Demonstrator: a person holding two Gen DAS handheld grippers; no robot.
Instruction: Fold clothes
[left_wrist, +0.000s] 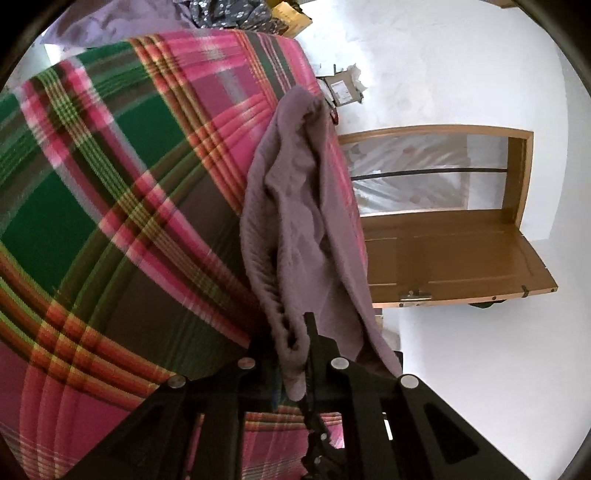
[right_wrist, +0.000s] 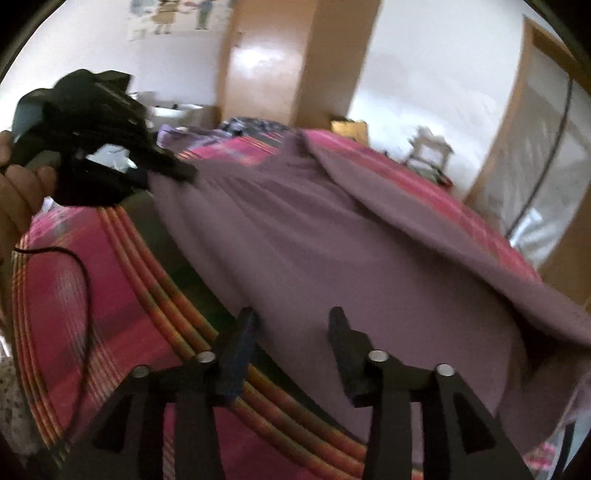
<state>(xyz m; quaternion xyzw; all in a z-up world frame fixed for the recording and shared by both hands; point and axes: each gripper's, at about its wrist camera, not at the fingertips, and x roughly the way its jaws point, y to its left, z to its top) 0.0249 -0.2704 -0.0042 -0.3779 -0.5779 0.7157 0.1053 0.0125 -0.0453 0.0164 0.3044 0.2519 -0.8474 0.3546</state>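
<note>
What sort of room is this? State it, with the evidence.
Most likely a home bedroom: a plaid bedspread covers a wide bed, a wooden wardrobe stands behind, and the mauve garment lies spread on it.

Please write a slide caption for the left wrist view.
Left hand-held gripper pinches a mauve garment above the plaid bedspread.

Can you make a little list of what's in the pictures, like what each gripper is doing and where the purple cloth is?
cloth: purple cloth, spread over the plaid blanket, one part folded over
left gripper: shut on a bunched edge of the cloth, lifting it
right gripper: open, holding nothing, at the near edge of the cloth
bed cover: pink and green plaid blanket
background: brown door, white wall
task stage: folding under way, not finished
</note>
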